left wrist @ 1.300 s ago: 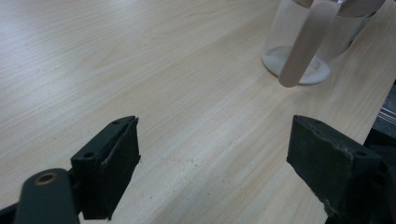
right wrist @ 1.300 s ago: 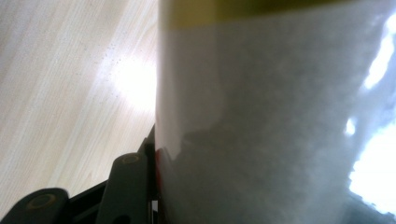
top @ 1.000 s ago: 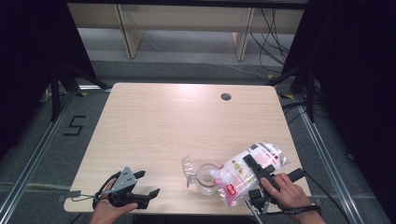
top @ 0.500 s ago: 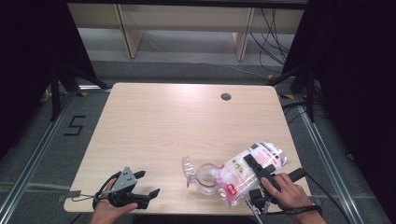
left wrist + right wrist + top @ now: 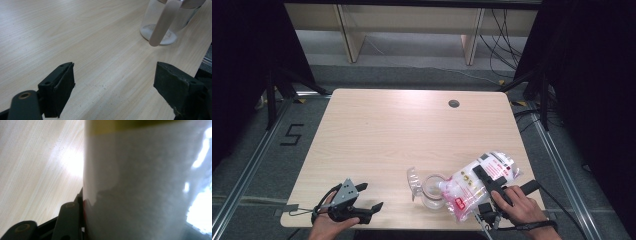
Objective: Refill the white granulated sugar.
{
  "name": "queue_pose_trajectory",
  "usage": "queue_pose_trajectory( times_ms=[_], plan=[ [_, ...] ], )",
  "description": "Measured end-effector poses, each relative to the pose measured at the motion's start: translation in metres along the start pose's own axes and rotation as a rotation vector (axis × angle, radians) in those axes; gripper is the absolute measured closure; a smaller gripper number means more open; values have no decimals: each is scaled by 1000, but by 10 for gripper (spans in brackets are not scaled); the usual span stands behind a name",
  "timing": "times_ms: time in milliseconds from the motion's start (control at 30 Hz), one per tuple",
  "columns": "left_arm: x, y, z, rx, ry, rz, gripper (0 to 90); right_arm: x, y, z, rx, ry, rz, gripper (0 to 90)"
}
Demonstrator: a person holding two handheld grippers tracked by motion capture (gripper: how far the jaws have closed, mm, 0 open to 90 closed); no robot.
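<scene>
A clear plastic bag of white grains [image 5: 479,182] with pink print is held tilted over a clear glass jar [image 5: 432,190] near the table's front edge. My right gripper [image 5: 484,192] is shut on the bag, whose mouth end points down at the jar's open top. The bag [image 5: 147,182] presses against the right gripper's jaw in the right gripper view. The jar's clear lid [image 5: 414,181] hangs open on the jar's left side. The jar [image 5: 170,22] holds a thin layer of white grains at its bottom. My left gripper [image 5: 362,197] rests open on the table at the front left, with nothing between its jaws [image 5: 115,92].
The light wooden table [image 5: 412,130] has a round cable hole [image 5: 454,104] at the back right. Dark frames and cables stand beside the table on both sides. A floor mark "5" [image 5: 292,134] lies to the left.
</scene>
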State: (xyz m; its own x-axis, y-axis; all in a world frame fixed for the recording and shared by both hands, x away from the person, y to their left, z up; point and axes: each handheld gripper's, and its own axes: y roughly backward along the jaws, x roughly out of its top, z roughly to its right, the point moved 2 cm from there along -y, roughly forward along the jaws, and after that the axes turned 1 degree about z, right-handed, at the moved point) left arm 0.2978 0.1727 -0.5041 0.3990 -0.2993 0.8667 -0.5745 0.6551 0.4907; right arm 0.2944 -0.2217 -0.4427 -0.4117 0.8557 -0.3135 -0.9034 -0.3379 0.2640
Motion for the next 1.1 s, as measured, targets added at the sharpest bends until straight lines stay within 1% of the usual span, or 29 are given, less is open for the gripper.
queue_pose_trajectory(
  times_ms=[33,100,133,167,200,233,367,400,433,500,533,567,633,667,767,800,833,933,967,1033,1100],
  plan=[
    [0,0,0,0,0,0,163,0,0,1,-11,7,6,531],
    [0,0,0,0,-1,0,164,1,0,2,-9,17,5,531],
    [0,0,0,0,-1,1,163,1,0,2,-12,29,8,531],
    [0,0,0,0,-1,1,164,1,0,1,-6,10,-6,531],
    [0,1,0,-3,-2,-8,163,1,0,1,-4,15,-2,531],
    [0,1,0,-2,-2,-6,163,1,0,1,-5,22,2,531],
    [0,0,0,0,0,0,164,2,0,1,-8,19,6,531],
    [0,0,0,-2,-1,-6,163,2,0,2,0,23,0,532],
    [0,1,0,-3,-3,-9,164,2,0,2,-9,26,0,532],
    [0,1,0,-2,-3,-9,164,2,0,2,-9,21,1,532],
    [0,0,0,0,-1,-1,164,2,0,3,-12,23,4,532],
    [0,0,0,0,0,0,163,2,1,3,-16,21,-4,532],
    [0,0,0,-2,-2,-5,164,2,1,4,-18,27,-2,533],
    [0,1,0,-2,-3,-9,164,2,1,4,-8,29,-7,532],
    [0,0,0,1,-1,-1,164,2,1,4,-9,26,1,532],
    [0,1,0,-3,-3,-9,164,2,1,4,-8,24,2,533],
    [0,0,0,-3,4,-2,164,2,0,4,-8,23,3,533],
    [0,1,0,-2,-3,-7,164,2,0,4,-8,25,5,533],
    [0,0,0,-3,4,-2,164,2,0,3,-9,23,5,533],
    [0,1,1,-1,3,-5,163,2,0,3,-8,23,5,533],
    [0,0,1,0,5,4,164,2,0,3,-13,21,1,534]
  ],
)
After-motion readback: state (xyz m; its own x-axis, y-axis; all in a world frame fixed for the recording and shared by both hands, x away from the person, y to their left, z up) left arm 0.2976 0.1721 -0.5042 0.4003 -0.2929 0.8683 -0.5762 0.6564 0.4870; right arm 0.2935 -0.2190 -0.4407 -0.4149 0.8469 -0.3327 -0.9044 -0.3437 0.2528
